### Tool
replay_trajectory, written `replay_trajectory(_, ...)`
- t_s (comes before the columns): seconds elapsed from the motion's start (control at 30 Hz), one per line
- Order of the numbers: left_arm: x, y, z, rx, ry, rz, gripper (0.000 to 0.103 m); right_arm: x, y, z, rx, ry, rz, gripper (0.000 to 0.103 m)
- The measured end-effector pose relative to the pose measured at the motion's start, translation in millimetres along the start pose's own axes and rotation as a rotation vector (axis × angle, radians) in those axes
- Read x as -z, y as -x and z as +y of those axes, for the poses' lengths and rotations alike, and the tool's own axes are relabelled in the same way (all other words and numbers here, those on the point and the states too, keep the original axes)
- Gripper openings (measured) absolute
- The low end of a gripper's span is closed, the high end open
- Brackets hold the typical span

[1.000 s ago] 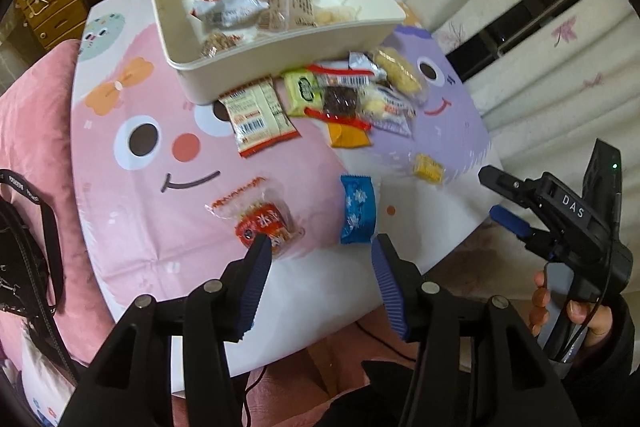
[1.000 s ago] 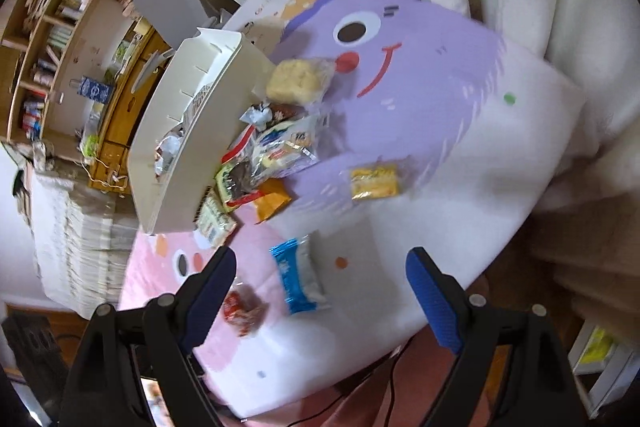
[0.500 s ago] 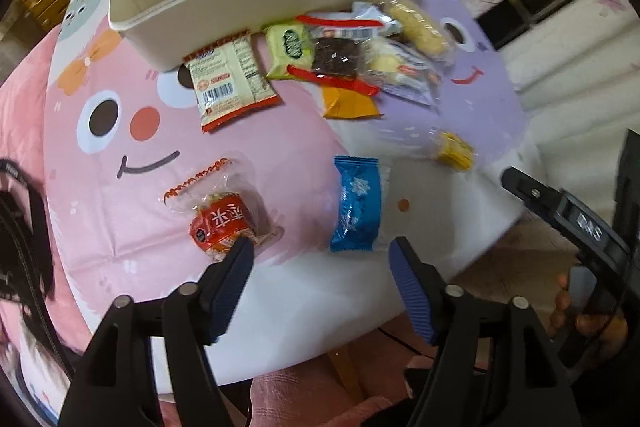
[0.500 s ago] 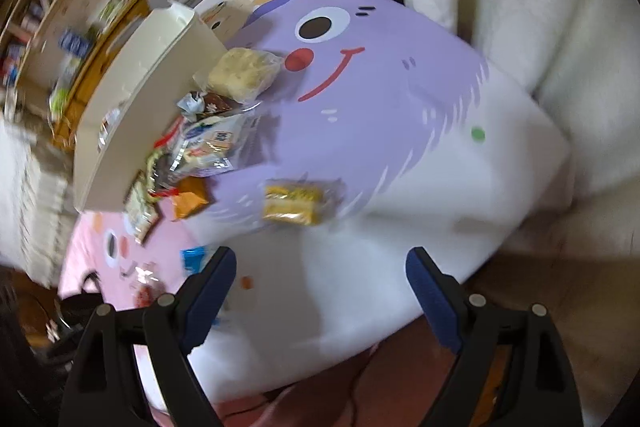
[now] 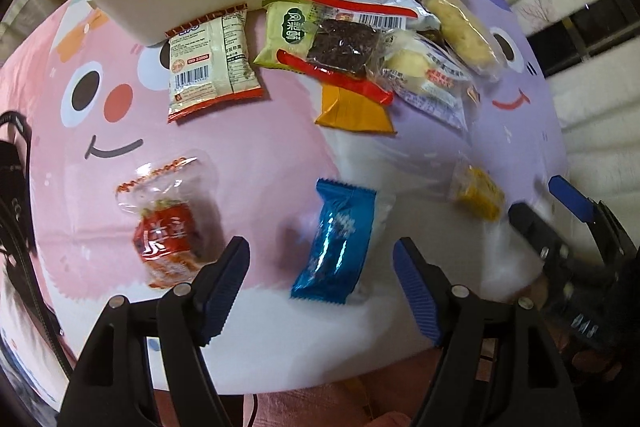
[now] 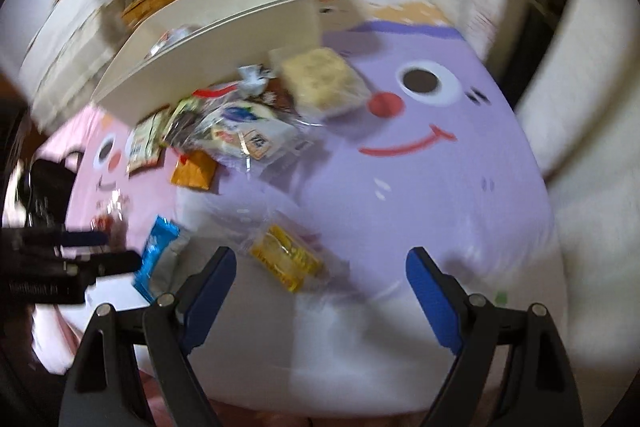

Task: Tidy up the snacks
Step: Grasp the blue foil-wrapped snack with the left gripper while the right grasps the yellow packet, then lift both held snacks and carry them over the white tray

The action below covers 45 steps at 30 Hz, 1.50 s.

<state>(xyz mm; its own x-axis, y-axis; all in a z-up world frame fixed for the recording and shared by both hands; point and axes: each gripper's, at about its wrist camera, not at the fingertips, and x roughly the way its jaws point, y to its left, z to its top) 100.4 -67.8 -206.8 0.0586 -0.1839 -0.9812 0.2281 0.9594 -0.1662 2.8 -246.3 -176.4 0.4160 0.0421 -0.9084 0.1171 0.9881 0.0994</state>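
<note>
The left gripper [image 5: 321, 281] hung with jaws apart above the blue packet [image 5: 335, 242]; the right gripper [image 6: 320, 281], likewise agape, hovered near the yellow packet [image 6: 285, 257].

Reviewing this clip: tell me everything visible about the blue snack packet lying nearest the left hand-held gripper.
The blue snack packet is a shiny foil pillow pack, bright blue with a pale snowflake-like print and crimped, saw-toothed ends. It looks sealed and full. It lies flat on the cartoon-face tablecloth, lengthwise toward the white bin, apart from the other snacks. It sits just ahead of the gap between the open left hand-held gripper fingers; nothing touches it except the cloth. The right wrist view shows it blurred.
</note>
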Motion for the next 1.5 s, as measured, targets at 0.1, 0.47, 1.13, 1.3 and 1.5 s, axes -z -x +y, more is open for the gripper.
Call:
replay_trajectory(0.1,0,-8,-6,-0.001,0.021,-0.022,0.073,-2,-4,7,0.009,0.145,-0.014,0.088)
replay_trajectory(0.47,5,-19,-15,-0.063,0.068,-0.105,0.073,12,-23,29,-0.031,0.543,-0.045,0.083)
replay_trajectory(1.13,23,-38,-19,-0.118,0.144,-0.12,0.043,20,-34,29,-0.148,0.648,0.004,0.03)
replay_trajectory(1.3,23,-35,-11,-0.077,0.163,-0.116,0.03,18,-33,26,-0.166,0.642,0.031,0.03)
replay_trajectory(1.5,29,-31,-12,-0.049,0.157,-0.113,0.029,14,-33,25,-0.167,0.635,0.054,0.029)
